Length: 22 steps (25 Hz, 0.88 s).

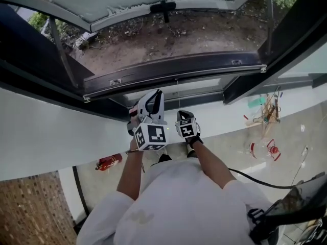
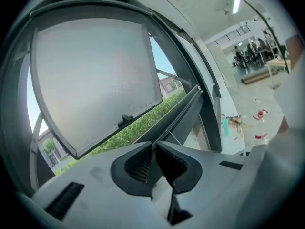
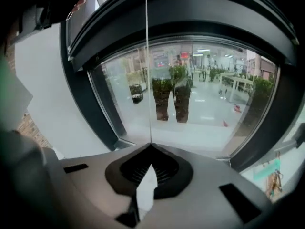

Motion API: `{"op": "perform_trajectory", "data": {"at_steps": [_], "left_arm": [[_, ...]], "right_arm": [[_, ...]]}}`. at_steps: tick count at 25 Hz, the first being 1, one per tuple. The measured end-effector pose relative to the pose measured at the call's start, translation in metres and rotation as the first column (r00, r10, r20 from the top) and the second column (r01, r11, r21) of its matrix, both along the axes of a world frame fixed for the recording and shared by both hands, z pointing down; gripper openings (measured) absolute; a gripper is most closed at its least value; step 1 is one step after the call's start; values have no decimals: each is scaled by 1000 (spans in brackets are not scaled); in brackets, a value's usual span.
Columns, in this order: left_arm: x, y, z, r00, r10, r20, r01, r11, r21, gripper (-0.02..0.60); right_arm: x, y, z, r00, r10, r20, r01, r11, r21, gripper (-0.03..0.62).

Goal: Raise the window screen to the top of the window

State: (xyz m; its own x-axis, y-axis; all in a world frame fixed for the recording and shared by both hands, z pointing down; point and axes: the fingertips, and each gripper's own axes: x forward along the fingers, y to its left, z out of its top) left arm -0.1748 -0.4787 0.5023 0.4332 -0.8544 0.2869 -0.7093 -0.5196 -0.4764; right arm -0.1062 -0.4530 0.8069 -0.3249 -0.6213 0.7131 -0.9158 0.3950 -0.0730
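Both outstretched — right gripper (image 3: pixel 151 149) pinches cord (image 3: pixel 147 70).

The scene was lit brightly by daylight through the window (image 1: pixel 168 71) — shadows were kept soft. Both gripper views were bent and darkened at the corners; reflections were shown on the glass (image 3: pixel 190 104).

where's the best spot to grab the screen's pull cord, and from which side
Pinch the pull cord low on its free run, from the room side, tongs closing across it. It is thin, straight and vertical, so a crosswise pinch should hold best. The right tongs are shut on it there.
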Motion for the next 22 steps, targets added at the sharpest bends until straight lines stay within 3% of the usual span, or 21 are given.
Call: {"op": "perform_trajectory", "data": {"at_steps": [3,5,8,11,15,17,19,20,22], "left_arm": [[1,-10,1,983,2,182,-11,999,47,3],[1,-14,5,958,12,287,-32,997,65,3],[3,-19,10,910,47,413,-81,995,64,18],[5,-23,22,865,94,494,-113,993,10,104],[3,-30,38,804,93,587,-106,994,-11,117],[0,-35,40,751,23,660,-89,994,67,115],[-1,-37,42,676,-43,736,-82,988,133,115],[-1,-36,42,659,-55,750,-80,987,143,115],[0,-35,41,675,-44,737,-83,987,135,93]], "right_arm": [[8,32,36,1000,4,-28,-6,995,-98,1],[14,50,61,1000,12,-26,-16,987,-157,2],[22,58,69,999,24,-34,-30,985,-168,0],[25,57,66,999,22,-47,-29,987,-159,0],[23,63,66,997,-7,-73,-5,986,-164,0],[24,63,66,997,-8,-77,-4,988,-157,2],[27,61,65,997,-10,-75,-1,990,-144,2],[27,61,65,997,-12,-74,2,990,-140,2],[27,62,67,997,-20,-73,10,990,-141,2]]}}
